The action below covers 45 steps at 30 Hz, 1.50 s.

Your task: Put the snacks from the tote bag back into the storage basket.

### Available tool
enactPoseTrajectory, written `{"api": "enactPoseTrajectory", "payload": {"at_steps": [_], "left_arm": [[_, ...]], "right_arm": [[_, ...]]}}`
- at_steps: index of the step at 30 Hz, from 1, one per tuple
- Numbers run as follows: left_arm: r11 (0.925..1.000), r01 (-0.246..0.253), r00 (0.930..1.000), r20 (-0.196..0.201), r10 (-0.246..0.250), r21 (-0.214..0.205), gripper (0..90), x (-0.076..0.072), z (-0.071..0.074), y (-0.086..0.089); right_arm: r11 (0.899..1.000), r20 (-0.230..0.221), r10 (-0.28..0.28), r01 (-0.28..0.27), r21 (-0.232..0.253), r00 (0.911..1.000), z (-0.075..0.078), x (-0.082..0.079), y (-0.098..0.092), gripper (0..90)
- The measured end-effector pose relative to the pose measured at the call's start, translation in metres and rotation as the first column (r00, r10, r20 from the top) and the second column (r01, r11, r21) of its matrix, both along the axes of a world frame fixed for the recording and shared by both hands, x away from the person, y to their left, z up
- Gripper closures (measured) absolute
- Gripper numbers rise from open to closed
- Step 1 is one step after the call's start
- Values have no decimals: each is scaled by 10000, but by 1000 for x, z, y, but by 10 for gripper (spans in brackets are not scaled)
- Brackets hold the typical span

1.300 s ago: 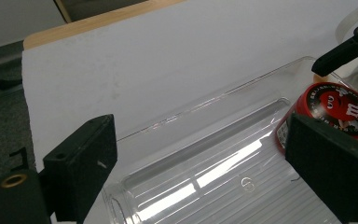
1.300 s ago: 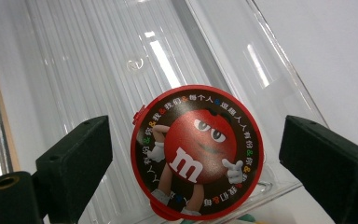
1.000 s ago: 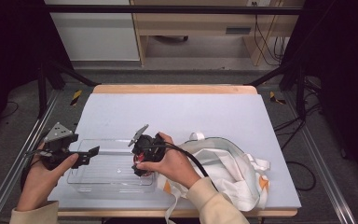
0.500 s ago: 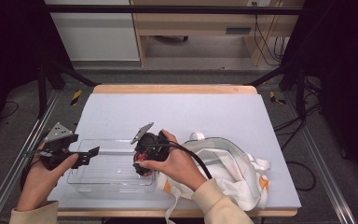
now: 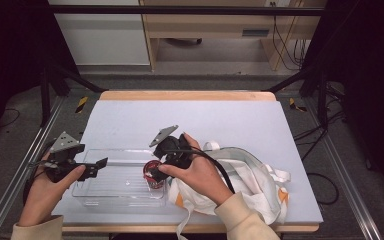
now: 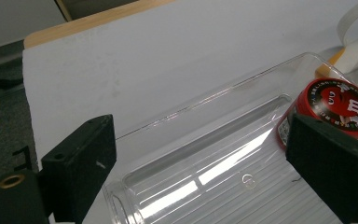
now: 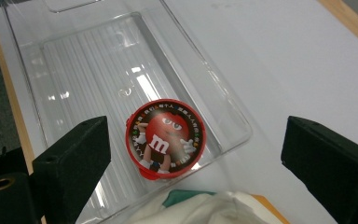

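A red candy tub point(image 7: 166, 138) stands inside the clear tray point(image 5: 110, 195) on the worktop point(image 5: 220, 120), beneath the right gripper point(image 5: 156, 172), fingers spread wide; the left gripper point(image 5: 96, 165), fingers likewise spread, hovers at the tray's other end.

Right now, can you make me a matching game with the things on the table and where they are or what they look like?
Things:
1. red tub
2. clear tray
3. white bag
4. left gripper

Descriptions:
A. lies crumpled at the table's right
B. holds the red tub
C. stands in the tray's right end
D. open above the tray's left end

Pairs: 1-C, 2-B, 3-A, 4-D
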<state>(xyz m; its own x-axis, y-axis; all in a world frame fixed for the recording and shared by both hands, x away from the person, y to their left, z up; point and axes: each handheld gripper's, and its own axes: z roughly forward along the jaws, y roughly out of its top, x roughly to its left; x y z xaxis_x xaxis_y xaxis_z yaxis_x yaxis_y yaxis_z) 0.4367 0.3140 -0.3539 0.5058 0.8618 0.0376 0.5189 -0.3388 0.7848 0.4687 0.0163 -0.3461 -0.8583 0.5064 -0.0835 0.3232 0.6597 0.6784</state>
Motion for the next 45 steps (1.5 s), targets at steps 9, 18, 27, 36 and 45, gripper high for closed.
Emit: {"api": "enactPoseTrajectory", "payload": {"at_steps": [9,18,27,36,45], "left_arm": [[10000,56,10000,20,-56,62,83,0,1,-2],[9997,193,9998,5,-194,132,74,0,-1,-4],[9994,272,9996,-46,-271,216,69,0,-2,-6],[9990,340,9994,-84,-337,289,64,1,-4,-8],[9987,393,9992,-44,-392,335,64,1,-5,-9]], "right_arm": [[9974,378,-506,485,535,9980,22,-9,-26,82],[9908,807,-1143,1078,817,9902,38,-17,-62,81],[9783,1027,-1896,1789,1048,9765,47,-25,-100,76],[9543,1136,-2885,2759,1145,9507,49,-32,-139,74],[9295,1140,-3610,3472,1240,9256,45,-37,-170,74]]}}
